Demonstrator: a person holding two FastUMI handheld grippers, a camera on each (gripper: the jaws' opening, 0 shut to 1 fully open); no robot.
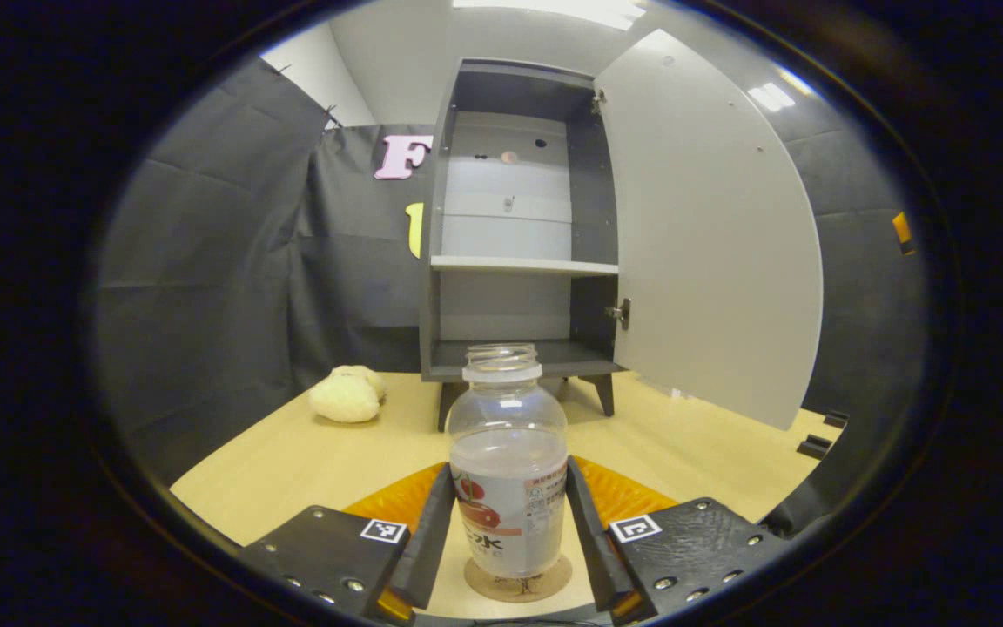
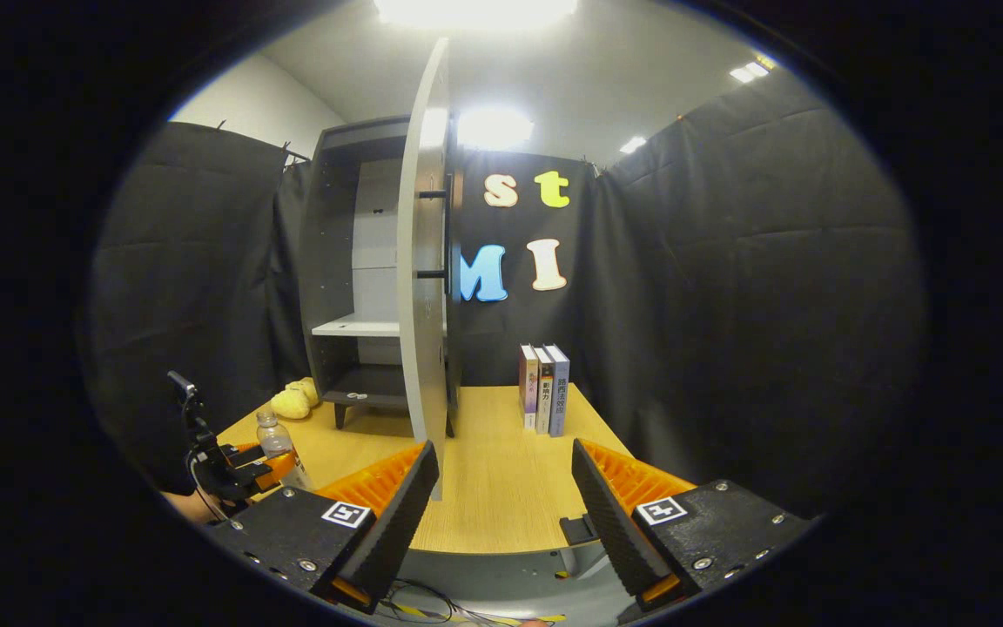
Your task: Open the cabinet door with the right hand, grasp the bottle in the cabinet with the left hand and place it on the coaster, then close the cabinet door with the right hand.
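Left gripper [image 1: 510, 522]: fingers stand on either side of the bottle [image 1: 508, 488], close against its label. Whether both pads press or have just let go is hard to tell from the left gripper view; a thin gap may show on each side. Bottle upright, long axis vertical, uncapped, part full of clear liquid. Its base sits on the round coaster [image 1: 519, 585], which lies on the table [image 1: 292, 453] in front of the cabinet [image 1: 519, 218].

Right gripper [image 2: 501, 496]: fingers wide apart, nothing between them, over the table edge. The cabinet door [image 2: 425, 261] hangs open, seen nearly edge-on, directly ahead of this gripper and a little left of its centre line, its lower corner near the left finger. Door handle on the outer face, on the side away from the cabinet.

Cabinet shelves bare in both views. Beside the cabinet's left foot, a soft yellow toy [image 1: 346, 394]; to the cabinet's right, past the door, three books [image 2: 543, 387] standing upright.

Judgement: placing looks done or nearly so; the remaining step is the door. The right gripper is the nearer to it, and the push must go against the outer face, swinging it back toward the cabinet. The bottle stands in front of the cabinet, probably clear of the arc.
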